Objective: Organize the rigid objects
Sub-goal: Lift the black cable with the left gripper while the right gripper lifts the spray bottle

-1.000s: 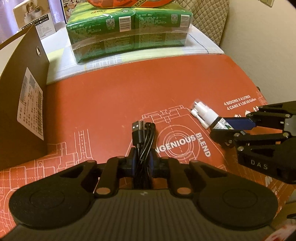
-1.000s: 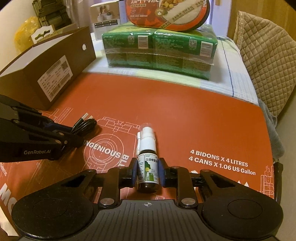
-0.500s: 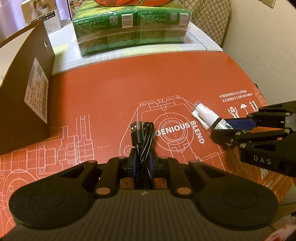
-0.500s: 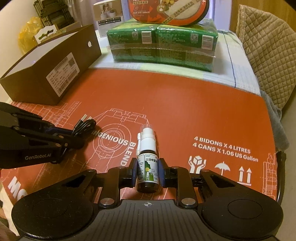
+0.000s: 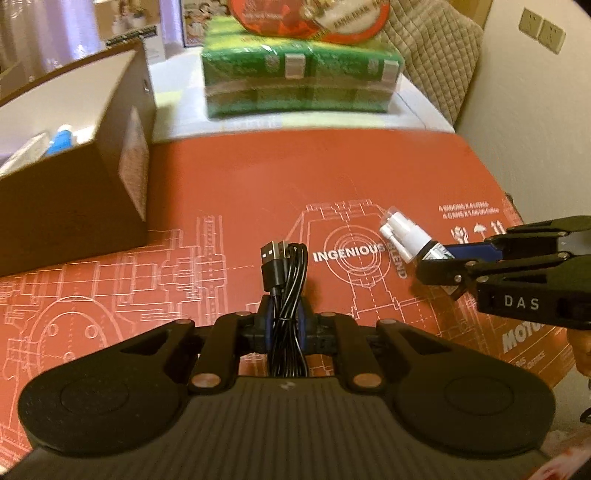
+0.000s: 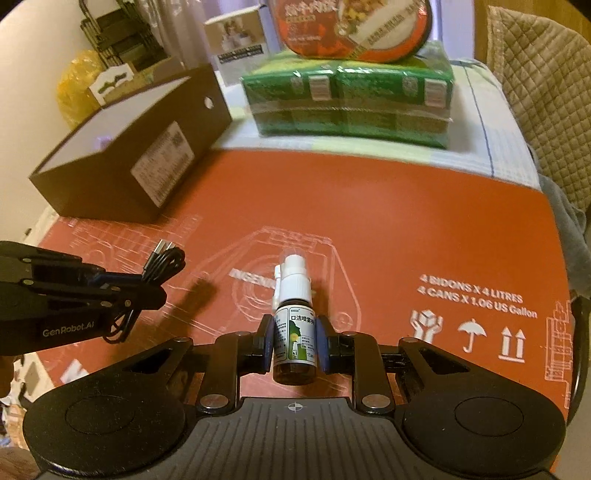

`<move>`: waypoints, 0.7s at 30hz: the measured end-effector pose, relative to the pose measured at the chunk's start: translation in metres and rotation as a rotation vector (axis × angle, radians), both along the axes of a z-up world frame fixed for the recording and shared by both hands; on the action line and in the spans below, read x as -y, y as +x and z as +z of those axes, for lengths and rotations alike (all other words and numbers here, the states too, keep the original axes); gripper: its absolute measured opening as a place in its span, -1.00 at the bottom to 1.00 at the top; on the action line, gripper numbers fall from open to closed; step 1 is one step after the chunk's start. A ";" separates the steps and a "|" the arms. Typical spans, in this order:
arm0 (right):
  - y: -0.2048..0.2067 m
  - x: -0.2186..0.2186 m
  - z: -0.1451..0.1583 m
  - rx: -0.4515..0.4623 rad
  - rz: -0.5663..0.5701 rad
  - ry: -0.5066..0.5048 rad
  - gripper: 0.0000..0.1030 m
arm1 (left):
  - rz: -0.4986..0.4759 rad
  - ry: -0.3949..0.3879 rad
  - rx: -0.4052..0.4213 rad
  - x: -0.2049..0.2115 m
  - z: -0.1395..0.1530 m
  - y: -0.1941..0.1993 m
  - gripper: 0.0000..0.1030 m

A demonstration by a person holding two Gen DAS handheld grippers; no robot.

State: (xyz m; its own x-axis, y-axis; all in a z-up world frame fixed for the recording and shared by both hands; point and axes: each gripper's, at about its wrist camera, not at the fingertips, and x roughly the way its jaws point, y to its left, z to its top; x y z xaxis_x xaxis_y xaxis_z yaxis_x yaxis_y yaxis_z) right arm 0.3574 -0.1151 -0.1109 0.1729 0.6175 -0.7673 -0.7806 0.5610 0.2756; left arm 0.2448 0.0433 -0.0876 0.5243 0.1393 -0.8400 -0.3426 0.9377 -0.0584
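Note:
My left gripper [image 5: 286, 321] is shut on a bundled black USB cable [image 5: 284, 273], whose plugs stick out ahead of the fingers; the same cable [image 6: 162, 262] and left gripper [image 6: 140, 291] show at the left of the right wrist view. My right gripper [image 6: 295, 339] is shut on a small brown spray bottle [image 6: 294, 325] with a white nozzle, held above the orange mat [image 6: 406, 221]. The bottle [image 5: 406, 236] and right gripper [image 5: 439, 262] appear at the right in the left wrist view. An open brown cardboard box [image 5: 74, 192] stands at the left, with blue and white items inside.
A green shrink-wrapped pack [image 6: 351, 103] with a round red-lidded bowl [image 6: 351, 26] on top sits at the back on a pale cloth. A quilted cushion [image 6: 546, 92] is at the right. A yellow bag [image 6: 74, 88] and small boxes stand behind the brown box [image 6: 140, 162].
My left gripper has risen and drawn back with the cable, so the inside of the brown box now shows. The right gripper has tipped a little, still holding the bottle.

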 end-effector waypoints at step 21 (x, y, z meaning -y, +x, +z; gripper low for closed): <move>-0.055 -0.067 0.076 0.031 0.051 0.144 -0.61 | 0.045 0.018 0.150 -0.066 0.078 -0.070 -0.81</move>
State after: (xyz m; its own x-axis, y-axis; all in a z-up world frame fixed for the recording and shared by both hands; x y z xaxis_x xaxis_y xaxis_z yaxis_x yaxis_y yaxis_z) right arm 0.3026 -0.0485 -0.0348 0.1605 0.7295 -0.6649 -0.8166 0.4766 0.3257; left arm 0.1748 0.1096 -0.0100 0.6367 0.1800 -0.7498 -0.3733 0.9228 -0.0955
